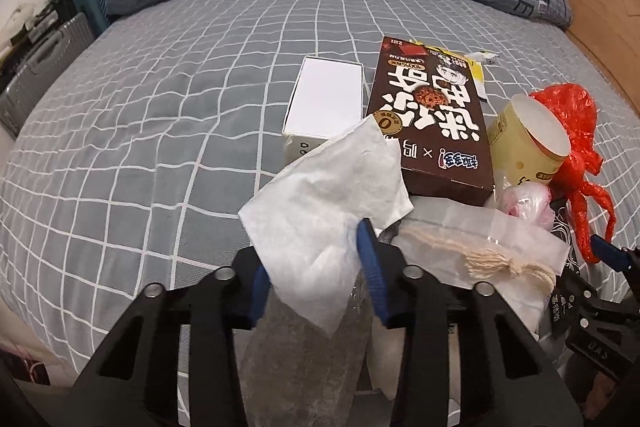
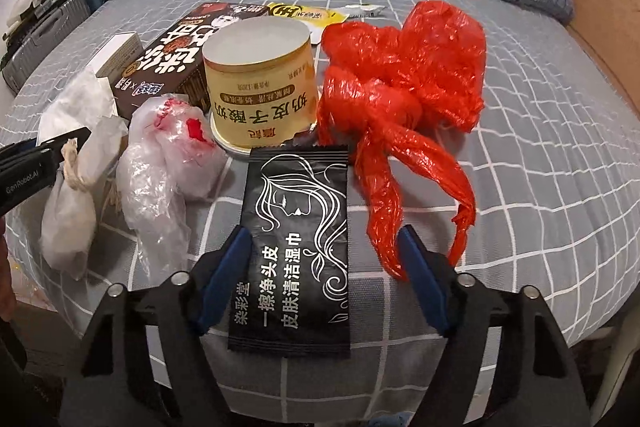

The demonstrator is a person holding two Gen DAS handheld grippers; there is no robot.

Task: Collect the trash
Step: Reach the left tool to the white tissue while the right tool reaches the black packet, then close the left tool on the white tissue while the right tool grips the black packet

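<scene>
Left gripper (image 1: 316,275) has its 2 blue pads pinched in narrow on a crumpled white tissue (image 1: 328,203), so that one's basically grabbed, though it's thin, floppy stuff and could tear or slip out if the hold is only on a loose fold. Right gripper (image 2: 324,279) sits about half open, straddling a flat black wet-wipe sachet (image 2: 294,259), pads not pressing on it. It's slick foil lying flat on the soft checked bedsheet (image 2: 540,155), so the pads could bunch the sheet or just skate over it. A tail of the crinkly red plastic bag (image 2: 404,99) hangs right by the right pad and might get snagged too. Just ahead: stiff yogurt tub (image 2: 260,83), brown cardboard box (image 1: 432,115).
</scene>
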